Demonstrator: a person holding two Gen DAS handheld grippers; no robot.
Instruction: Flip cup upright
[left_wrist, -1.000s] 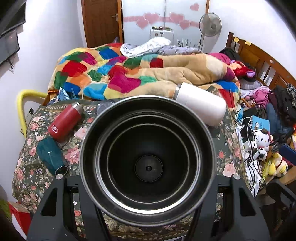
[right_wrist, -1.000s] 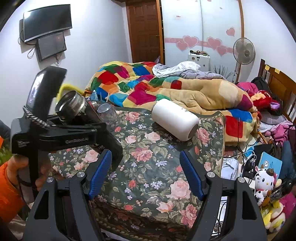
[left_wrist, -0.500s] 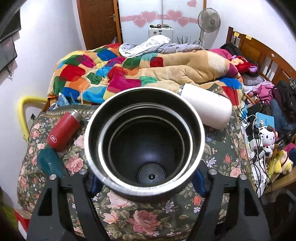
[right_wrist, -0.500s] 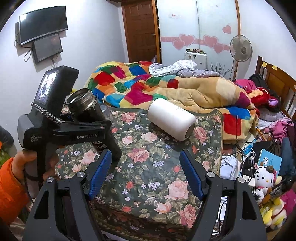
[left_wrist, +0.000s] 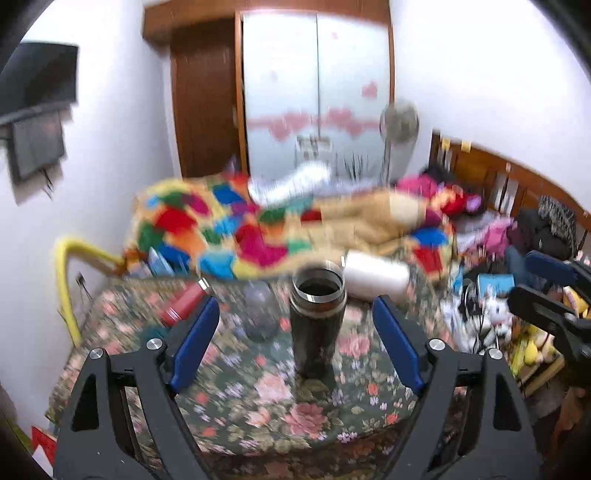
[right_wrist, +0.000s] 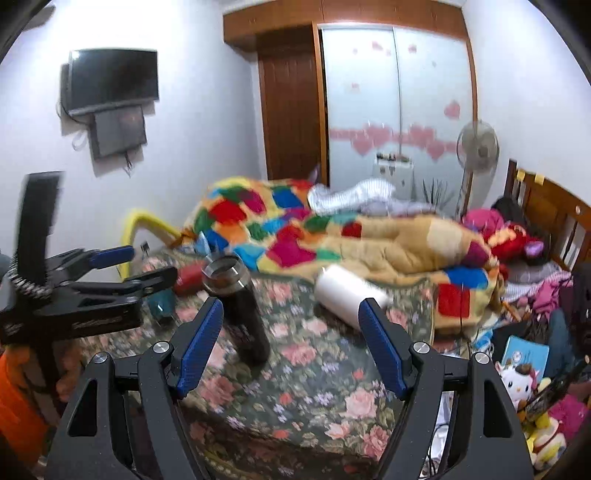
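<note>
The cup (left_wrist: 317, 317) is seen upright, mouth up, on the floral cloth (left_wrist: 295, 413), at 12 o'clock from the spread left gripper (left_wrist: 295, 345). The right gripper (right_wrist: 290, 345) is spread, empty. Nothing appears left.

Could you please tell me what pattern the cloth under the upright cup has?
Dark green floral tablecloth with pink roses, clearest in the right wrist view.

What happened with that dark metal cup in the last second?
The left gripper let go of the dark steel cup, leaving it standing upright on the floral cloth, and drew back, open. The right gripper stayed open and empty; the white tumbler still lies on its side.
</note>
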